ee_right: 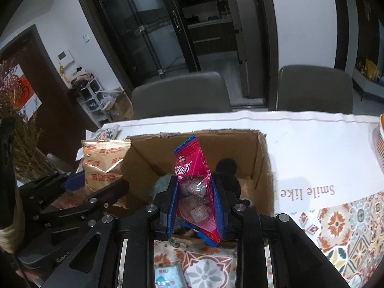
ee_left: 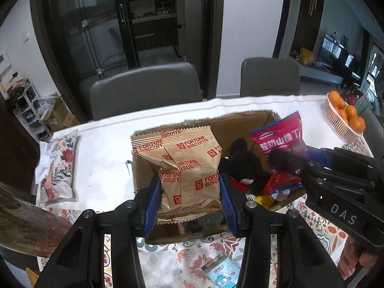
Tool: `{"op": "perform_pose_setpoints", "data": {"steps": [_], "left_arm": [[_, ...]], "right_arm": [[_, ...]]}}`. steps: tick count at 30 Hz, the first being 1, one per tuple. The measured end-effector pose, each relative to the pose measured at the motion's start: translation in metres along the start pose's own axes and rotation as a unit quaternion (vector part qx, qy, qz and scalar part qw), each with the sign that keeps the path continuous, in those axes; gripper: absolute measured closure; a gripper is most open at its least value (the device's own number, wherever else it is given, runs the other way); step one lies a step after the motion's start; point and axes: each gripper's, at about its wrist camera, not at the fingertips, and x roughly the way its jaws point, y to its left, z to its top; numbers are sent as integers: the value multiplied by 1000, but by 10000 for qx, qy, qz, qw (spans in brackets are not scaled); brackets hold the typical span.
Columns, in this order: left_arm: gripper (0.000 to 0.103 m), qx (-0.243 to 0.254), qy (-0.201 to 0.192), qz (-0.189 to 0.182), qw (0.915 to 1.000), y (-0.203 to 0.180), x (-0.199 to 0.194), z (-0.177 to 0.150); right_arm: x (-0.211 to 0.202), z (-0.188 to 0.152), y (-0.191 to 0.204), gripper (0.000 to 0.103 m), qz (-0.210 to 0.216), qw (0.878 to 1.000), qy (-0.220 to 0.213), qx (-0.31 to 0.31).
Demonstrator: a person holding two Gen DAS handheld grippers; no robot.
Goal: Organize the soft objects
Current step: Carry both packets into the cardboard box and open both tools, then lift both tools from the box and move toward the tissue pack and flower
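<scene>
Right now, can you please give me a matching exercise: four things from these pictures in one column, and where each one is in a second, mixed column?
Things:
1. Fortune Biscuits packets
2. pink candy bag
3. black plush toy
4. oranges

Places:
A. in the white basket
B. between the right tongs
C. lying inside the cardboard box
D. between the left tongs

Pairs: 1-D, 2-B, 3-C, 4-A
</scene>
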Motion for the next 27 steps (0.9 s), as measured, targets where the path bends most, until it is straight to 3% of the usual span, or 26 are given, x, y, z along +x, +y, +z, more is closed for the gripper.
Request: {"op": "perform_pose_setpoints", "data": {"steps": [2, 3, 5, 15, 27], "left_arm": [[55, 35, 111, 44, 9999, -2, 7, -1], [50, 45, 177, 100, 9998, -3, 10, -1], [42, 29, 218, 174, 9996, -4, 13, -2], [39, -52, 121, 239, 9996, -1, -5, -12], [38, -139, -194, 198, 9995, -2, -58, -33]], "right_arm": [[7, -1, -1, 72, 37, 9999, 100, 20], [11, -2, -1, 63, 69, 9998, 158, 24], [18, -3, -3, 56, 136, 9995, 281, 112], [-1, -9, -5, 55, -430, 9989, 98, 156], [-53, -23, 12, 54, -652, 9973, -239, 218]]}}
